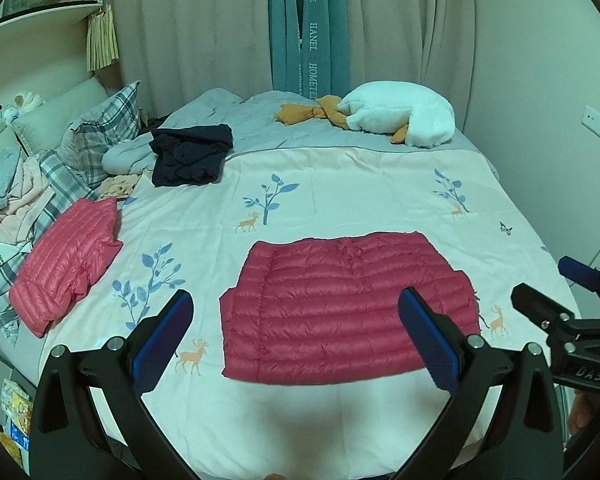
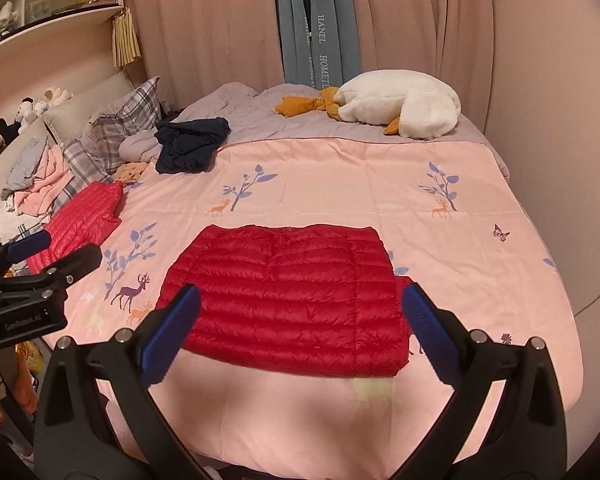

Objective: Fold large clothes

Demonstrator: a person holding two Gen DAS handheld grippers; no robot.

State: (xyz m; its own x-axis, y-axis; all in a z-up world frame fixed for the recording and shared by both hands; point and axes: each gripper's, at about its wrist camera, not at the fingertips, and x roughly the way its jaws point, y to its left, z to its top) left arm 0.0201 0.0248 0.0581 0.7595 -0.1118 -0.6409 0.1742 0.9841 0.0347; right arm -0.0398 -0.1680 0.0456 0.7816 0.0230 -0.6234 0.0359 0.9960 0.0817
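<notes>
A red quilted down jacket (image 1: pixel 348 308) (image 2: pixel 292 296) lies folded into a flat rectangle on the pink printed bedspread (image 1: pixel 340 184) (image 2: pixel 340 176). My left gripper (image 1: pixel 296 320) hovers open above the jacket's near edge, holding nothing. My right gripper (image 2: pixel 300 316) is open too, just above the same near edge, with nothing between its blue pads (image 2: pixel 424 320). Each gripper shows at the side of the other's view: the right gripper (image 1: pixel 548 284) and the left gripper (image 2: pixel 56 248). A second pink-red down jacket (image 1: pixel 68 264) (image 2: pixel 80 224) lies folded at the bed's left.
A dark navy garment (image 1: pixel 192 156) (image 2: pixel 192 144) lies crumpled further back. A white plush goose (image 1: pixel 400 120) (image 2: pixel 400 108) rests by the curtains (image 1: pixel 204 24). Plaid pillows (image 1: pixel 100 136) and piled clothes (image 1: pixel 16 196) line the left headboard side. A wall stands to the right.
</notes>
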